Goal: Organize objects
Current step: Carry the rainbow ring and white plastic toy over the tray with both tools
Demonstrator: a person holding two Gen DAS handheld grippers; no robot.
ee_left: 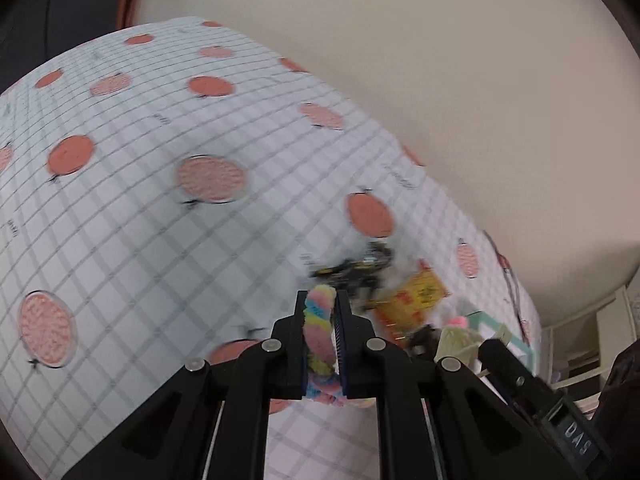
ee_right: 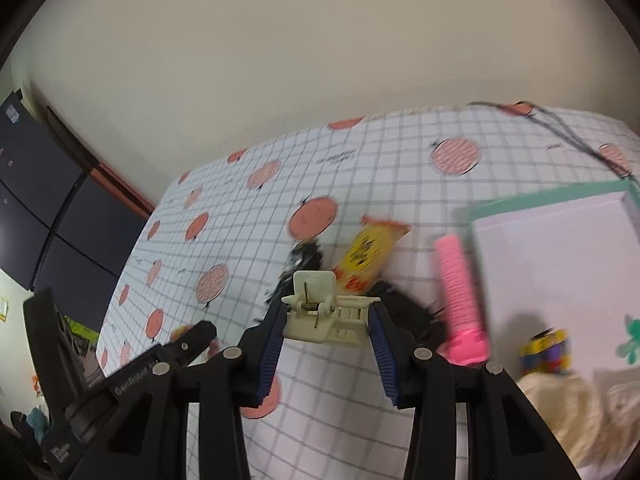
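Observation:
My left gripper (ee_left: 321,300) is shut on a fluffy pastel rainbow scrunchie (ee_left: 319,328), lifted above the checked tablecloth (ee_left: 160,240). My right gripper (ee_right: 327,320) is shut on a cream plastic hair claw clip (ee_right: 320,308), also held off the table. On the cloth beyond lie a yellow snack packet (ee_right: 368,256), a black tangled item (ee_right: 304,256) and a pink ribbed hair roller (ee_right: 460,296). A mint-edged white box (ee_right: 552,248) sits at the right, holding a small colourful item (ee_right: 546,352) and cream fluffy things (ee_right: 560,412).
The cloth carries orange and pink circles (ee_left: 212,178). A beige wall (ee_right: 280,60) rises behind the table. Dark cabinet doors (ee_right: 48,200) stand at the left. The other gripper's black body (ee_right: 120,384) shows at the lower left of the right wrist view. A dark cable (ee_right: 568,132) crosses the far right corner.

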